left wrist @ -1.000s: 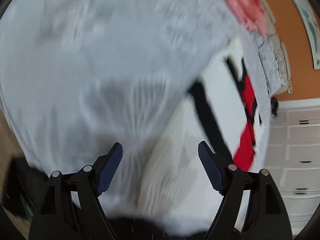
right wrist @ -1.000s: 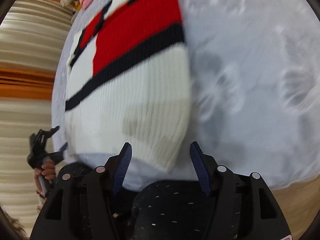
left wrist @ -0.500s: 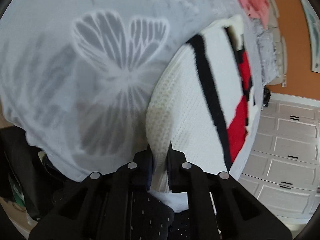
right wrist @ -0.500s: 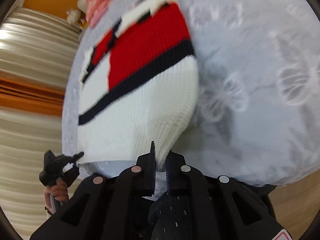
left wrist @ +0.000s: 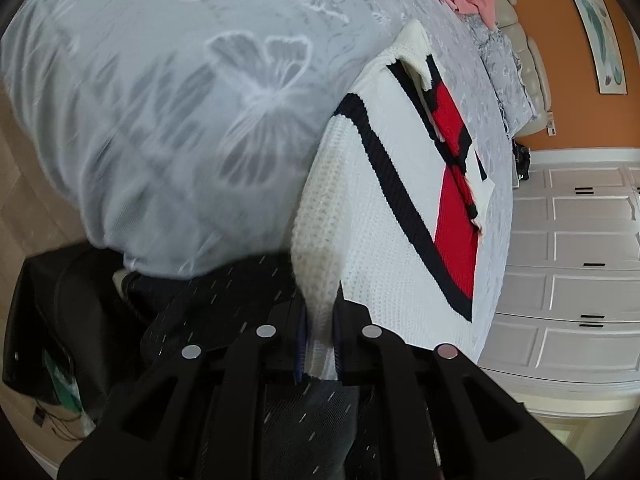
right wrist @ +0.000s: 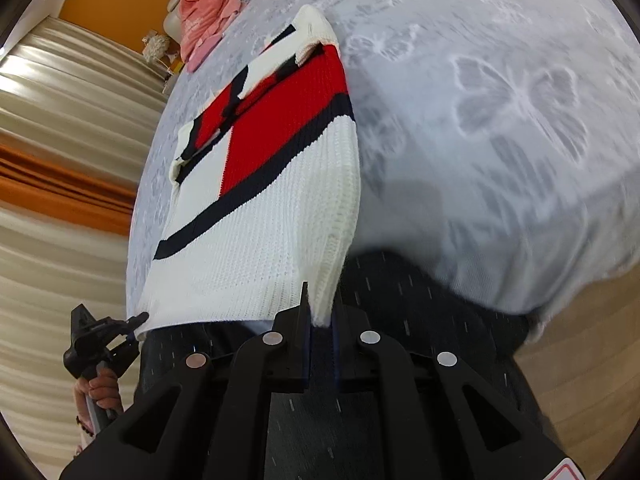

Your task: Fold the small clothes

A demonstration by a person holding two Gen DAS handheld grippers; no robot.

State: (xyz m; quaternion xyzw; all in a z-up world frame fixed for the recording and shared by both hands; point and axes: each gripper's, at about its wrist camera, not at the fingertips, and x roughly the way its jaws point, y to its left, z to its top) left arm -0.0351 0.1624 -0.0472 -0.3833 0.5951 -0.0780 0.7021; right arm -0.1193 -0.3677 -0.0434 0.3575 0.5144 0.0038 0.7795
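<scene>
A white knit sweater point(left wrist: 392, 240) with a red block and navy stripes lies on the grey butterfly-print bedspread point(left wrist: 180, 100), its sleeves folded in. My left gripper point(left wrist: 320, 344) is shut on the sweater's near left hem corner. My right gripper point(right wrist: 322, 320) is shut on the near right hem corner of the sweater point(right wrist: 248, 248). Both corners are lifted off the bed's near edge. The left gripper also shows in the right wrist view point(right wrist: 132, 322), at the hem's other corner.
Pink clothes point(right wrist: 210, 12) lie at the far end of the bed point(right wrist: 500, 100). White drawers point(left wrist: 568, 272) stand to the right, curtains point(right wrist: 60, 160) to the left. The person's dark trousers point(right wrist: 400, 300) press against the bed's near edge.
Both grippers went from open to shut on the sweater's near hem corners, then drew them up and back from the bed's edge.
</scene>
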